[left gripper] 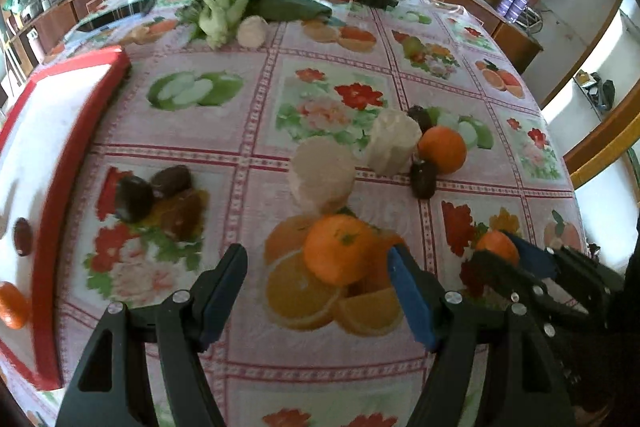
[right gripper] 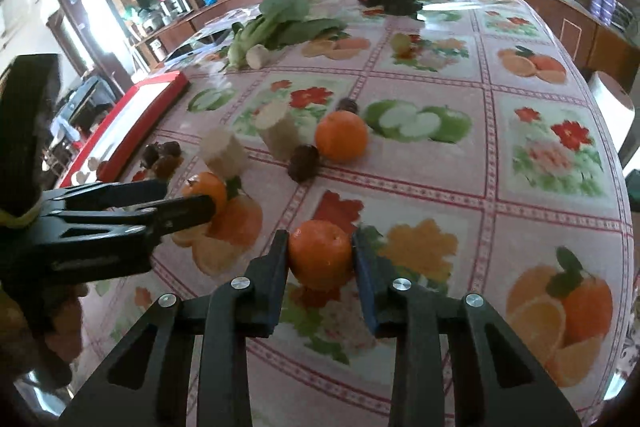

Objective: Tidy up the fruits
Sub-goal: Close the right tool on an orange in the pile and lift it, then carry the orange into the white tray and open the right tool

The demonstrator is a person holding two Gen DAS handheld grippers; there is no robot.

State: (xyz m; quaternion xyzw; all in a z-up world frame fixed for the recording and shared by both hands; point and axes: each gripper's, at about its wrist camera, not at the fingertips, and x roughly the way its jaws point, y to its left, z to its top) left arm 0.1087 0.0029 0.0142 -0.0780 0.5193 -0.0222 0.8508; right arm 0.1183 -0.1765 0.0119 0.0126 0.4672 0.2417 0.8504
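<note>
- A tangerine [right gripper: 320, 254] is gripped between the fingers of the right claw [right gripper: 321, 259], above the table [right gripper: 420, 163].
- The left claw [left gripper: 316, 267] is spread wide around a second tangerine [left gripper: 339, 250] resting on the table.
- A third tangerine [left gripper: 442, 149] is seen toward the table's middle.

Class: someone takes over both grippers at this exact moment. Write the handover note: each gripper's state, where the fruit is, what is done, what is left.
Left gripper: open, jaws either side of an orange on the table, not gripping yet.
Right gripper: shut on a second orange.
Red tray at the left: one orange and a dark fruit already inside.
Left on the tablecloth: a third orange, dark fruits beside it, a dark pair near the tray.
Pale cylinders and vegetables: untouched.
</note>
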